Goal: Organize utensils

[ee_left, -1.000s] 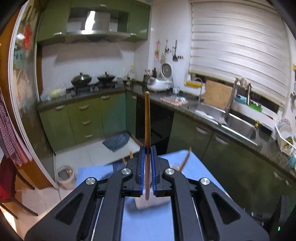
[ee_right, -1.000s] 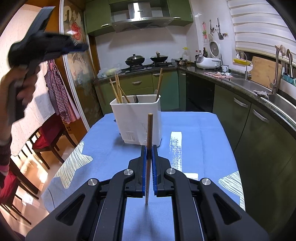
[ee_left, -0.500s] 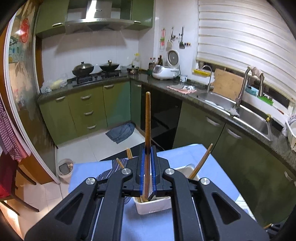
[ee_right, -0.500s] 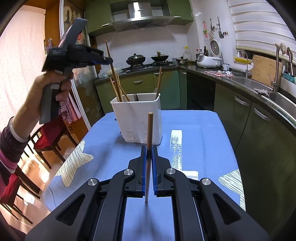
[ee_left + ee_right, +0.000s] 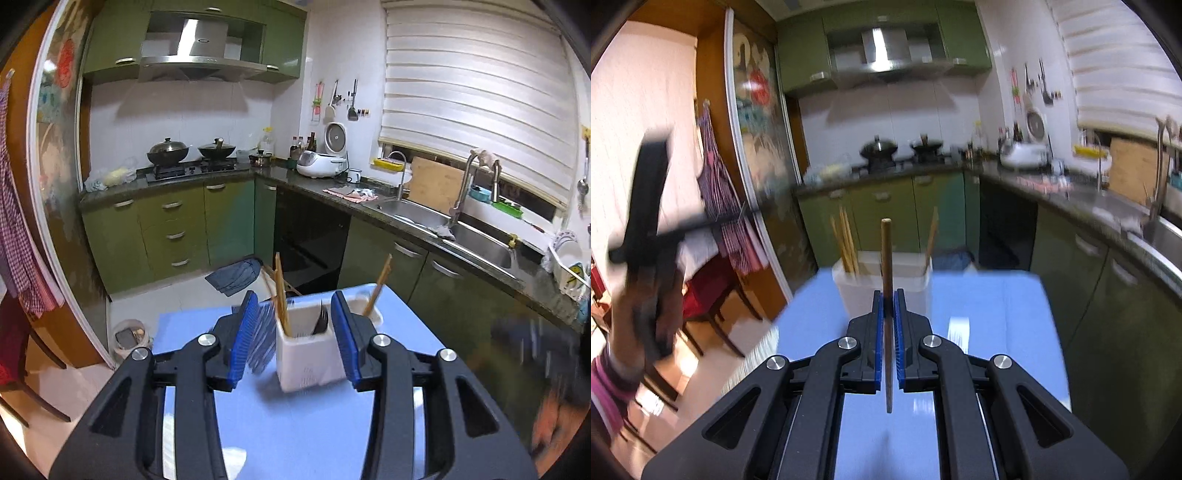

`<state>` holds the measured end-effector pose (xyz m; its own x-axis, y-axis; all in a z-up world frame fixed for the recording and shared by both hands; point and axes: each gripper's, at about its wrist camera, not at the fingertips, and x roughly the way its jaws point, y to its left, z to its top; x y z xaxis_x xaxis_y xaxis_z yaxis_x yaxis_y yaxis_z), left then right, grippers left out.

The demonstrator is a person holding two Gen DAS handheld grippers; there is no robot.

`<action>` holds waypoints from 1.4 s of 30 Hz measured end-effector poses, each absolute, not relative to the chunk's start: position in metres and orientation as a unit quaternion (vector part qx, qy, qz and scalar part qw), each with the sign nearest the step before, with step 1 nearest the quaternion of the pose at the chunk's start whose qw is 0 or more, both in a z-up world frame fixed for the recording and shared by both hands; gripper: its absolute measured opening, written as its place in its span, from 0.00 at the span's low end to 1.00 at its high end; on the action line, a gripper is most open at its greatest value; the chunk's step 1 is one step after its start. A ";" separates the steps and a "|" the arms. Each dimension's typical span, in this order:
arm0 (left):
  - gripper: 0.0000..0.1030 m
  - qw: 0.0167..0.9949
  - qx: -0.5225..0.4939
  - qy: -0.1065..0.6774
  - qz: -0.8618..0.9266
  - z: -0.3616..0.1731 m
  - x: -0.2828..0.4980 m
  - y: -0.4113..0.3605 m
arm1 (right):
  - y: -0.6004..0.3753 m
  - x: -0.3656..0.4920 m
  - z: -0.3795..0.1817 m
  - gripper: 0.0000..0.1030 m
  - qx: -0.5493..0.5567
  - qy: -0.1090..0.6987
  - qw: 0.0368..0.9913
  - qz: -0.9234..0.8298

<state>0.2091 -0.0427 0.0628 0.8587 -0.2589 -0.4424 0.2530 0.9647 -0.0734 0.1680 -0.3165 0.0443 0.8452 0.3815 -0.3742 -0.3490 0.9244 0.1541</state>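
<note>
Through the left wrist view, my left gripper (image 5: 295, 332) had just been opening, nothing between its pads; the white plastic utensil holder (image 5: 314, 350), near the far edge of the blue-covered table (image 5: 295, 424), already held wooden chopsticks (image 5: 281, 295) and dark forks (image 5: 320, 317).

Through the right wrist view, my right gripper (image 5: 888, 332) clamped one upright wooden chopstick (image 5: 886, 280), not yet deposited, aimed slightly downward at the holder.

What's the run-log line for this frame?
left gripper: opening, empty | right gripper: shut on wooden chopstick | white plastic utensil holder: on blue table
</note>
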 end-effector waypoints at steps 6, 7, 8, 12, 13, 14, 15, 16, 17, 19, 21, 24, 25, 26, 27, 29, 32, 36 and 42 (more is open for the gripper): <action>0.44 0.967 -0.019 0.223 -0.120 0.045 0.163 -0.010 | -0.301 0.212 0.097 0.06 0.045 0.132 0.977 0.164; 0.45 0.967 -0.021 0.224 -0.117 0.042 0.159 -0.005 | -0.298 0.222 0.099 0.06 0.046 0.130 0.978 0.158; 0.49 0.967 -0.021 0.225 -0.115 0.040 0.156 -0.001 | -0.294 0.235 0.099 0.06 0.045 0.130 0.979 0.151; 0.55 0.966 -0.030 0.234 -0.104 0.029 0.141 0.016 | -0.283 0.283 0.087 0.06 0.045 0.146 0.979 0.136; 0.57 0.967 -0.030 0.233 -0.101 0.027 0.138 0.019 | -0.280 0.296 0.082 0.06 0.045 0.156 0.977 0.136; 0.63 0.967 -0.032 0.232 -0.097 0.026 0.135 0.023 | -0.278 0.303 0.078 0.06 0.046 0.163 0.976 0.136; 0.65 0.968 -0.034 0.229 -0.092 0.023 0.131 0.026 | -0.275 0.311 0.072 0.06 0.046 0.173 0.974 0.136; 0.65 0.969 -0.032 0.228 -0.088 0.021 0.128 0.028 | -0.272 0.317 0.067 0.06 0.045 0.180 0.973 0.138; 0.65 0.969 -0.030 0.228 -0.086 0.019 0.127 0.029 | -0.270 0.324 0.062 0.06 0.042 0.185 0.972 0.138; 0.66 0.969 -0.025 0.230 -0.083 0.015 0.124 0.029 | -0.264 0.330 0.049 0.06 0.036 0.199 0.970 0.137; 0.66 0.968 -0.027 0.233 -0.084 0.012 0.122 0.029 | -0.261 0.333 0.037 0.06 0.033 0.214 0.967 0.138; 0.73 0.967 -0.045 0.235 -0.088 0.006 0.116 0.031 | -0.257 0.338 0.016 0.06 0.029 0.238 0.961 0.135; 0.73 0.967 -0.054 0.233 -0.088 0.003 0.112 0.032 | -0.256 0.341 0.008 0.06 0.029 0.248 0.959 0.136; 0.74 0.967 -0.059 0.232 -0.089 0.001 0.110 0.032 | -0.255 0.344 0.003 0.06 0.028 0.256 0.957 0.135; 0.74 0.966 -0.063 0.232 -0.090 -0.001 0.107 0.030 | -0.256 0.343 -0.003 0.06 0.028 0.262 0.955 0.136; 0.75 0.966 -0.069 0.231 -0.092 -0.006 0.102 0.026 | -0.256 0.344 -0.012 0.11 0.028 0.270 0.952 0.140; 0.79 0.969 -0.056 0.226 -0.085 -0.010 0.097 0.015 | -0.261 0.331 -0.006 0.13 0.030 0.252 0.957 0.138; 0.85 0.972 -0.058 0.217 -0.073 -0.015 0.096 0.012 | -0.277 0.289 0.012 0.31 0.036 0.209 0.968 0.134; 0.92 0.972 -0.059 0.219 -0.069 -0.036 0.104 0.007 | -0.297 0.225 0.004 0.73 0.023 0.181 0.978 0.106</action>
<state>0.1043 0.0070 -0.0361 0.8949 -0.1589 -0.4170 0.1077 0.9837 -0.1438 0.2248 -0.2972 0.0035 0.9121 0.2153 -0.3488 -0.1984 0.9765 0.0839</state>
